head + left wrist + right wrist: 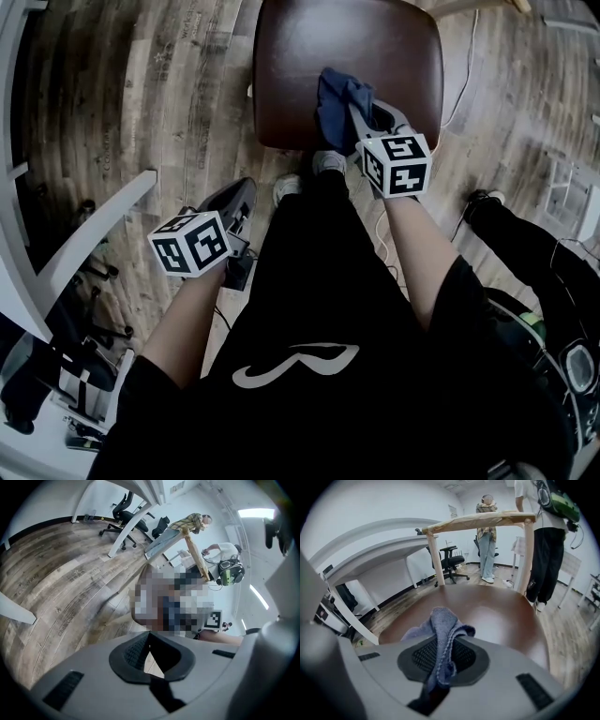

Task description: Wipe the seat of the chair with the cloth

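Observation:
The chair's brown seat [309, 56] fills the top middle of the head view, and in the right gripper view the seat [501, 616] spreads out beyond the jaws. A bunched blue cloth [339, 101] rests on the seat's near half. My right gripper [367, 124] is shut on the cloth [440, 630], which runs up from between the jaws and flops forward onto the seat. My left gripper [234, 202] hangs left of the chair over the wood floor, apart from it. Its jaws [151, 656] look shut with nothing between them.
A light wooden back rail [483, 521] on two posts stands at the seat's far side. Two people [487, 541] [546, 541] stand behind it. A white desk frame [84, 234] lies to the left, a white cable [466, 75] to the right, and black office chairs [126, 513] further off.

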Motion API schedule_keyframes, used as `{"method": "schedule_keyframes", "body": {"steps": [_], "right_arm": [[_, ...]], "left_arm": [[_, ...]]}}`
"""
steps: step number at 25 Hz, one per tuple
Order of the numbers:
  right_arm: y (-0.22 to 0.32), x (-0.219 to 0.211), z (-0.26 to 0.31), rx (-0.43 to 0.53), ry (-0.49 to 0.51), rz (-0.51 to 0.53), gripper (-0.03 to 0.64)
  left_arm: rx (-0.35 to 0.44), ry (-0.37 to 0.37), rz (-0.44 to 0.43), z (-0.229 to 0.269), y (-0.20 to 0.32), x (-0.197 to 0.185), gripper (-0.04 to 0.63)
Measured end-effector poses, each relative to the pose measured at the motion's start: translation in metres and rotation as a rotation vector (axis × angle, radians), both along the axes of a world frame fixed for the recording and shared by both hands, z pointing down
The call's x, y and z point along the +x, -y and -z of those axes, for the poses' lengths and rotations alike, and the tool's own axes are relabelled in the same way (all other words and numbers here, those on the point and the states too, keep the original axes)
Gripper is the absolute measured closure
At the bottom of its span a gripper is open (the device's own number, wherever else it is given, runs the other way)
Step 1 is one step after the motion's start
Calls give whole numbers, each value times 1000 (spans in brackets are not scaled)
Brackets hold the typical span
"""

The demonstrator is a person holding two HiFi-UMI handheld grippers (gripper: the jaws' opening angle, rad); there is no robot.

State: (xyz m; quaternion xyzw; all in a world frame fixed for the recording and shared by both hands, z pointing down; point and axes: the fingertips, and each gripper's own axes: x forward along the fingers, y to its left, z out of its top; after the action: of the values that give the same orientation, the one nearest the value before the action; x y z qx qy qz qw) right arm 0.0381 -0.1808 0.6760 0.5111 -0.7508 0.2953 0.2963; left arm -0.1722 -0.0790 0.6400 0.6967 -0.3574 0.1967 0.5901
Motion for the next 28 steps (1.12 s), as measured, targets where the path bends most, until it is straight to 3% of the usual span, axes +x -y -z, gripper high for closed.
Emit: {"method": "schedule_keyframes", "body": {"steps": [8,22,25,28], "right_arm": [[-14,77,-1,12,-102,-98,565],[-56,185,-6,-13,-164,-309,565],[-65,195,-7,-13,-152,-344,565],[-69,199,0,7,-71,-393,565]], "left_arm": [[8,17,-60,1,4,12,583],[22,17,-140,5,-2,50,583],[24,17,-133,5,-8,58,583],[40,12,-122,10,-17,67,583]]}}
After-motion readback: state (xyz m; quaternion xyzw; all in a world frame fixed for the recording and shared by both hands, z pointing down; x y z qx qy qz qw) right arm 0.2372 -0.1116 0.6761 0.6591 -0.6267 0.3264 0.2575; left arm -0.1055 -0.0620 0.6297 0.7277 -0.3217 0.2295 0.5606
